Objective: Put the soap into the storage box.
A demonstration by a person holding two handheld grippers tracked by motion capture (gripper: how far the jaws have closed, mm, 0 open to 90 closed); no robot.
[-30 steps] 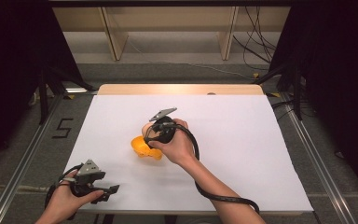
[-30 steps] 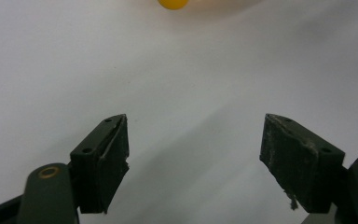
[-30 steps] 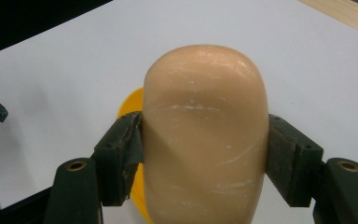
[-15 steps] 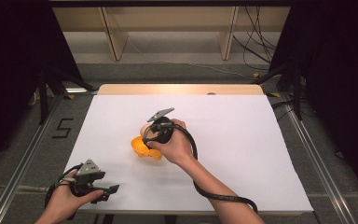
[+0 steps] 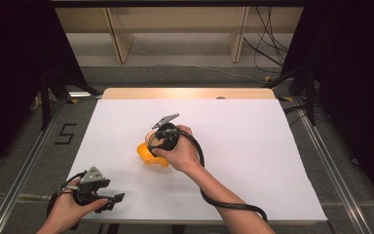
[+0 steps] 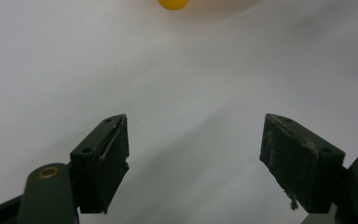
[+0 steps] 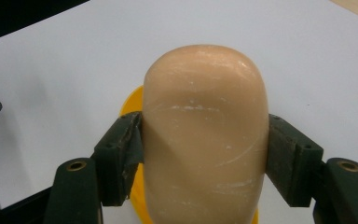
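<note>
Desk (image 5: 253,161) spreads white under both my claws. Right claw (image 7: 205,140) has its jaws clamped on the sides of a beige lump (image 7: 205,135), with a yellow piece (image 7: 129,109) just beneath it. Left claw (image 6: 196,158) gapes wide, holding nothing, well apart from the lump.

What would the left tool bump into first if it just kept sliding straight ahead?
Probably the yellow thing: it sits straight ahead of the open left tool, with bare white table between them.
</note>
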